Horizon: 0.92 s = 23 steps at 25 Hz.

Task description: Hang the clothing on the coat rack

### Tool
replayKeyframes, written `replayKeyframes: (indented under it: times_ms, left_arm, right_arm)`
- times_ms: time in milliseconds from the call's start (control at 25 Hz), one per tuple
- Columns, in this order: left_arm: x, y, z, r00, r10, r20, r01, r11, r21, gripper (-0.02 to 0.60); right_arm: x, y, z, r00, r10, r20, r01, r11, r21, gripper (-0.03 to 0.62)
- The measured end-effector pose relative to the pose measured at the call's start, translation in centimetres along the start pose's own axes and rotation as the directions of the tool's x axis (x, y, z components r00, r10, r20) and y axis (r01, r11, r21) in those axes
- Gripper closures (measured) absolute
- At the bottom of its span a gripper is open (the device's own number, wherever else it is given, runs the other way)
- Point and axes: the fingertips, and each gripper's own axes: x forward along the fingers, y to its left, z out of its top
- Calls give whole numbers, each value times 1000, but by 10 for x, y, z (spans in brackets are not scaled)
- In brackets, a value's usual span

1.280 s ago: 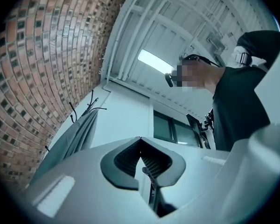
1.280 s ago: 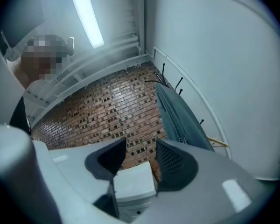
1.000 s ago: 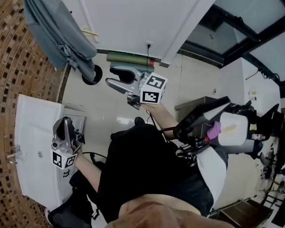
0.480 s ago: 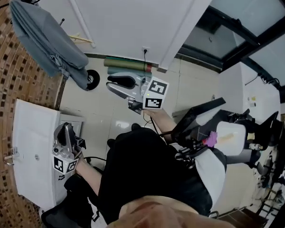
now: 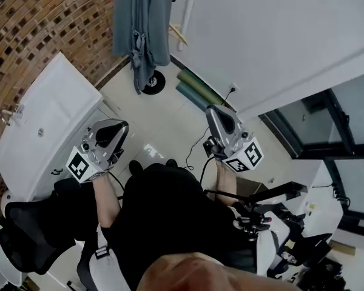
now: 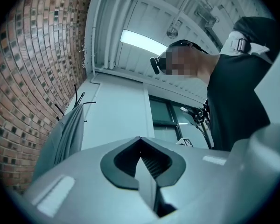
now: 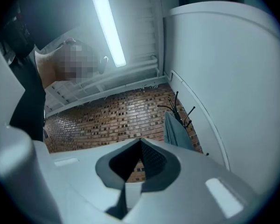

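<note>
My right gripper (image 5: 215, 115): jaws just closed, pressed together with nothing between them.
My left gripper (image 5: 120, 127): pressed together too.
Grey cloth garment (image 5: 139, 23): draped on the black metal coat rack (image 7: 178, 107) — hung, I judge.

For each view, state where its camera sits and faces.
Head view: on the head, looking down at black shirt, left gripper, right gripper.
Left gripper view: on that gripper, aimed upward past shut jaws; shirt shows.
Right gripper view: likewise, jaws just closed, empty; shirt shows.
Shared: grey garment on the coat rack.

My kit, noted.
Black short-sleeved shirt (image 5: 170, 217); pale grey left gripper (image 5: 116, 128) and right gripper (image 5: 215, 114), each with a black-and-white marker cube (image 5: 80, 165) behind its jaws.
</note>
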Motion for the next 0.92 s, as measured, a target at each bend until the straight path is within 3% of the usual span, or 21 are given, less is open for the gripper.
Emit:
replayKeyframes:
  times_ms: [400, 680, 920]
  left_arm:
    - [-54, 30, 5, 999, 41, 33, -39, 998, -49, 580]
    - [-89, 52, 11, 996, 33, 82, -27, 996, -83, 580]
    - [-128, 67, 12, 992, 80, 93, -70, 992, -106, 580]
  right_arm:
    - [34, 33, -24, 999, 3, -53, -5, 1000, -21, 591]
    - [67, 64, -42, 996, -2, -86, -2, 999, -41, 591]
    - [102, 90, -60, 991, 44, -123, -50, 998, -48, 591]
